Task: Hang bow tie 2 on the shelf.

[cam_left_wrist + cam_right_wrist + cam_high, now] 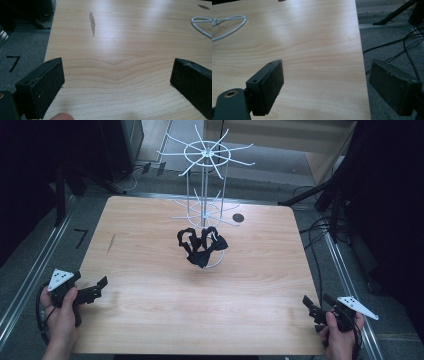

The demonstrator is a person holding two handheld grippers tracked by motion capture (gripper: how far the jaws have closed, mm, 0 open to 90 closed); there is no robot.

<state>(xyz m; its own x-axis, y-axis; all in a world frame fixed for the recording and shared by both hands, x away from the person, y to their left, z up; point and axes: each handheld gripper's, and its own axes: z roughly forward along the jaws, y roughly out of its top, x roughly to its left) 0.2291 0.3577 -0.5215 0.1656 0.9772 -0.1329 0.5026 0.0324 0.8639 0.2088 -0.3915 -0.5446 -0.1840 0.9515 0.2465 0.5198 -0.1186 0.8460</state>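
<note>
High view shows a bundle of black fabric bands (201,246) heaped at the foot of a white wire rack (205,185), around the middle of the bench (150,295) and slightly toward its far side. The bands look soft, light and floppy, likely tangled, so one tool should pinch a single loop at the pile's top edge and lift gently rather than drag the rack. The rack's hooks carry nothing. The left tool (100,287) rests at the near left corner, jaws spread wide with bare wood between them. The right tool (311,306) sits at the near right edge, likewise released.
</note>
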